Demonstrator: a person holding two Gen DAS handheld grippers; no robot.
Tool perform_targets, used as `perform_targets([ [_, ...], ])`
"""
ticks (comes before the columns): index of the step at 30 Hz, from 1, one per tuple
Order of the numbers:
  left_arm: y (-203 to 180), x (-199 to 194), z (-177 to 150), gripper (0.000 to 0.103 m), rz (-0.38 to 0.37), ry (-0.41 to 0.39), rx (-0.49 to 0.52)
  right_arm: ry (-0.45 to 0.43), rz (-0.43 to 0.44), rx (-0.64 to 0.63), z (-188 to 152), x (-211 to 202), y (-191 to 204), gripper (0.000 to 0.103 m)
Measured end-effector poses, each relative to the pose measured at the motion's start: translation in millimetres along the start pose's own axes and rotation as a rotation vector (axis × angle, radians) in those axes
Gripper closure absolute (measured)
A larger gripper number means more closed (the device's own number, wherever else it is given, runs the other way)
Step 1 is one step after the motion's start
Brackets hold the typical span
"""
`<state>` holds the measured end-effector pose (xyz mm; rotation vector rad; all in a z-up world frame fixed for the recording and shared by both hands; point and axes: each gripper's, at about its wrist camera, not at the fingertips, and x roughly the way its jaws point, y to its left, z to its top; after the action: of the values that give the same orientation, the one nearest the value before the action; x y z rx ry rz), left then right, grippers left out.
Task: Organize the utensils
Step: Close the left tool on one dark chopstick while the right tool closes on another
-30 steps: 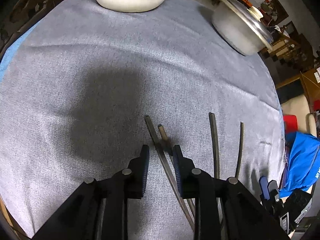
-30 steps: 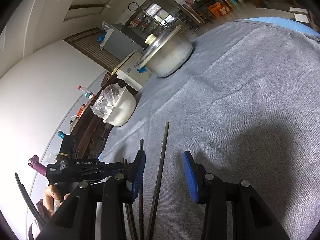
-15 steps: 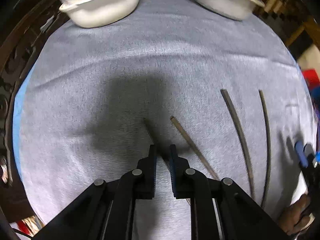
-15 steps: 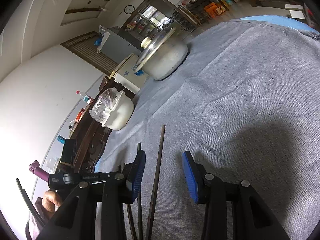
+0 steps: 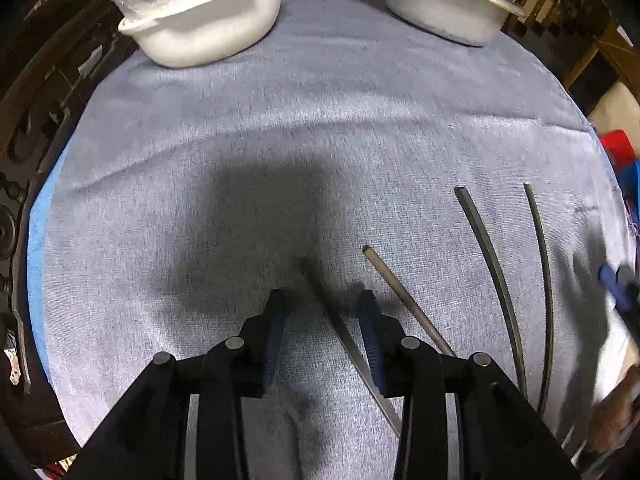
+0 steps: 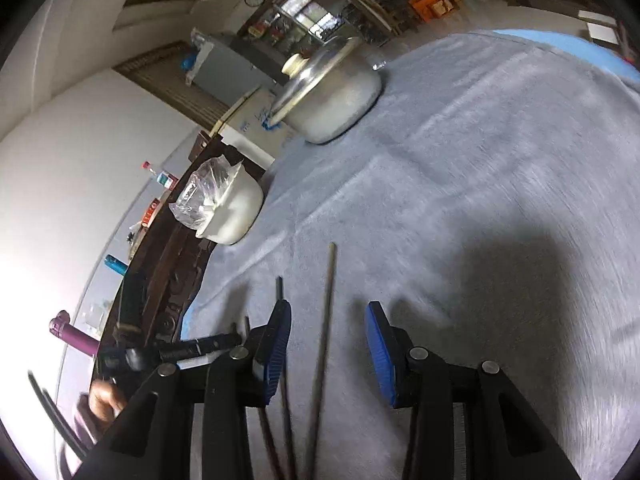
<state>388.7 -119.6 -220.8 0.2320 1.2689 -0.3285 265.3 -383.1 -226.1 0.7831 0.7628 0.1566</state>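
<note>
Several dark chopsticks lie on a grey cloth (image 5: 280,128). In the left wrist view my left gripper (image 5: 322,304) is open, low over the cloth, with one dark chopstick (image 5: 344,336) lying between its jaws. A brown chopstick (image 5: 404,300) lies just right of it, and two curved-looking dark ones (image 5: 492,276) (image 5: 544,276) further right. In the right wrist view my right gripper (image 6: 328,316) is open and empty, with a thin chopstick (image 6: 326,320) on the cloth between its jaws and another (image 6: 280,288) by its left finger.
A white tub with a plastic bag (image 5: 200,12) and a lidded white pot (image 5: 444,0) stand at the far edge; they also show in the right wrist view (image 6: 228,208) (image 6: 332,96). Dark carved wooden furniture (image 5: 36,120) borders the left.
The left gripper was shut on the dark chopstick half a second ago and has opened; the chopstick now lies between its jaws. The right gripper stayed open and shifted slightly.
</note>
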Motion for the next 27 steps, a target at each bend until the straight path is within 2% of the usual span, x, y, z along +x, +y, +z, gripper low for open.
perform_targets([
  [3, -4.1, 0.3, -3.5, 0.068, 0.005, -0.039, 0.008, 0.114, -0.092, -0.03, 24.3, 28.1, 17.7, 0.061],
  [5, -1.8, -3.1, -10.7, 0.089, -0.003, -0.061, 0.018, 0.176, -0.179, -0.072, 34.6, 47.0, 30.2, 0.061],
  [7, -9.5, -6.2, -16.8, 0.094, -0.007, -0.076, 0.053, 0.255, -0.281, -0.119, 42.3, 70.2, 44.7, 0.061],
  [10, -11.2, -10.7, -28.1, 0.098, -0.015, -0.096, 0.144, 0.376, -0.417, -0.148, 43.7, 100.3, 52.7, 0.062],
  [11, -14.4, -14.7, -33.7, 0.098, -0.042, -0.096, 0.184, 0.415, -0.455, -0.172, 42.0, 109.7, 55.9, 0.064],
  [13, -14.4, -17.4, -41.2, 0.097, -0.107, -0.093, 0.248, 0.431, -0.508, -0.228, 39.6, 117.7, 63.4, 0.065],
  [16, -10.9, -20.5, -51.4, 0.097, -0.127, -0.093, 0.304, 0.444, -0.601, -0.313, 32.9, 126.1, 73.8, 0.075],
  [20, 2.7, -21.4, -57.4, 0.095, -0.146, -0.082, 0.247, 0.438, -0.64, -0.384, 27.3, 126.6, 77.4, 0.094],
  [25, 0.5, -19.5, -54.9, 0.094, -0.102, -0.071, 0.195, 0.412, -0.616, -0.382, 20.6, 115.6, 74.5, 0.097],
  [27, -8.0, -21.8, -52.8, 0.095, -0.08, -0.077, 0.195, 0.392, -0.553, -0.341, 14.6, 101.0, 68.5, 0.097],
])
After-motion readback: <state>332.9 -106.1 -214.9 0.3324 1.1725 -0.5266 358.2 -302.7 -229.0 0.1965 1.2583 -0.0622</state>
